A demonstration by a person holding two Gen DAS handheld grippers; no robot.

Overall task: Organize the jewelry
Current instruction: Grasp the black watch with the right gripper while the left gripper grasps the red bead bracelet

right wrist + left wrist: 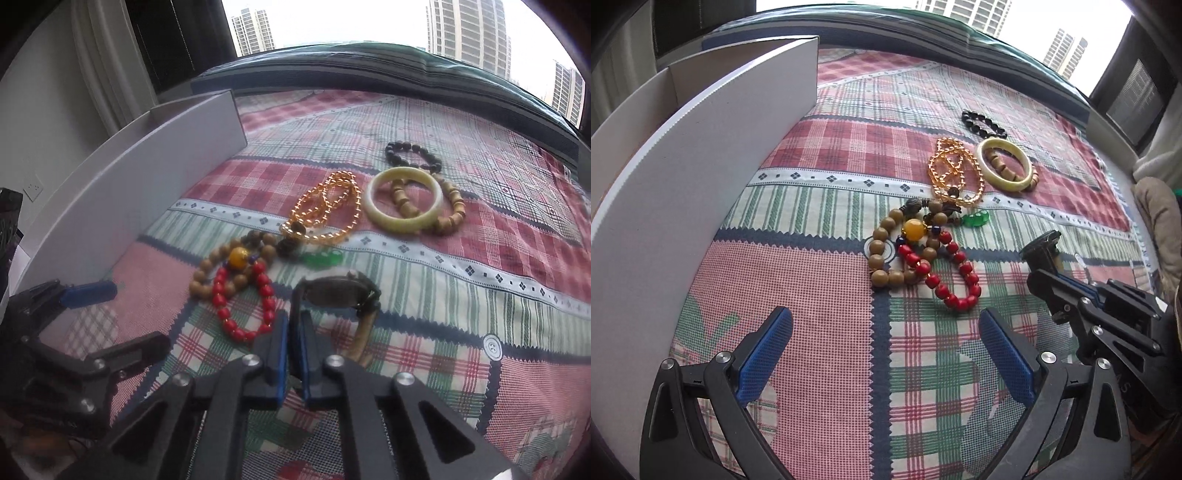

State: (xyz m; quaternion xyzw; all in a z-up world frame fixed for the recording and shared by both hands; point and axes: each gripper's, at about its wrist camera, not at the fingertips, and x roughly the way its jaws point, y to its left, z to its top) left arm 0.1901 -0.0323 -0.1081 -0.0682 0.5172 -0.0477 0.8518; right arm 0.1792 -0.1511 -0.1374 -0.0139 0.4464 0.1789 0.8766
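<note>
Your right gripper [293, 325] has its blue pads pressed together on the dark strap of a wristwatch [341, 293], which stands on edge just above the patchwork cloth [461, 314], near the red bead bracelet [243, 302] and in front of the rest of the jewelry. Judge the watch as light but lopsided: the case is rigid and carries the weight, the strap is limp, so expect the case to swing and the tan half of the strap to trail. The hold on the strap beside the case looks sound; a grip farther out would probably let it dangle more. The glass face may scratch against beads. The gripper points steeply down at the cloth. Your left gripper [886, 354] hangs spread and empty over the cloth, also tilted down, short of the wooden bead bracelet [897, 251]. The white box [701, 177] stands open at the left, well apart from the watch.
</note>
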